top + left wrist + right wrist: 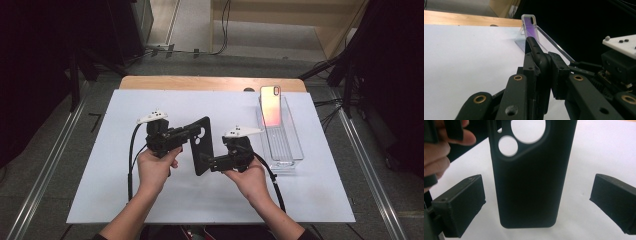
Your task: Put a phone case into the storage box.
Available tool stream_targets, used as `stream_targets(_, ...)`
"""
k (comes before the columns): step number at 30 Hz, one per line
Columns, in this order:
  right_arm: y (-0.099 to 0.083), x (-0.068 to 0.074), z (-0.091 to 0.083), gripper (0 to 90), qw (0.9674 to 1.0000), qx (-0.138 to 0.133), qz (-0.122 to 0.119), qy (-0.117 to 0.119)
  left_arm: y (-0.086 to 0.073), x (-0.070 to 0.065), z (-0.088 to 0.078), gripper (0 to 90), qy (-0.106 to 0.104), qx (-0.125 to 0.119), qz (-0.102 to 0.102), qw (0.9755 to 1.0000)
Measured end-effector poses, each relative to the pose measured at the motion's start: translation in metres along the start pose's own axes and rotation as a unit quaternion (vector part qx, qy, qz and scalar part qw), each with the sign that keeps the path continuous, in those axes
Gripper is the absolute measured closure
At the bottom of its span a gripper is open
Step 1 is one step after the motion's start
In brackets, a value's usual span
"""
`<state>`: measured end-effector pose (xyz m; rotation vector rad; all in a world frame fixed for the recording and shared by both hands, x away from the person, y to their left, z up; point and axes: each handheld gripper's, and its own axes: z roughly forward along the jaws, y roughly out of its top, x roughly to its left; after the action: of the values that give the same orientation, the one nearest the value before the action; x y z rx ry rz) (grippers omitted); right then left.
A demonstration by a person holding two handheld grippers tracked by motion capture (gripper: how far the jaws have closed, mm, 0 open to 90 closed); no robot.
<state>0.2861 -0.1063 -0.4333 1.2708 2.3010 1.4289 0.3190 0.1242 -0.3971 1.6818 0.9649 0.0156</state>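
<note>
two grippers, one black phone case (529, 177) — left gripper (543, 65) jaws clamp it, right gripper (539, 205) jaws spread wide.

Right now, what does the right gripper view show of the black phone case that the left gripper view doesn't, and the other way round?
Right gripper view: the black phone case's flat back with round camera cutouts, and the right gripper's fingers standing apart on either side, not pressing it. Left gripper view: the left gripper clamped on the case's thin edge, plus the clear plastic tray holding a second phone case with a purple sheen. Both: the case and the white table sheet.
</note>
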Motion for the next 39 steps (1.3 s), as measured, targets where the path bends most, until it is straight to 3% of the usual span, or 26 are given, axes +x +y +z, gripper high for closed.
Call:
stream_targets(9, 0.009, 0.002, 0.0, 0.0, 0.9999, -0.004, 0.013, -0.006, -0.004, -0.007, 0.003, 77.8, -0.003, 0.006, -0.001, 1.0)
stream_targets(22, 0.014, 0.005, 0.003, 0.0, 0.9999, -0.001, 0.007, -0.014, -0.009, -0.018, 0.003, 77.8, -0.009, 0.01, 0.004, 0.9999)
stream_targets(30, 0.014, 0.004, 0.004, 0.1, 0.9998, -0.003, 0.011, -0.016, -0.013, -0.02, 0.008, 77.7, -0.015, 0.015, -0.008, 0.9997)
stream_targets(39, 0.013, 0.006, 0.002, 10.7, 0.9998, -0.016, -0.001, -0.015, -0.014, -0.022, 0.009, 77.4, -0.018, 0.016, -0.01, 0.9997)
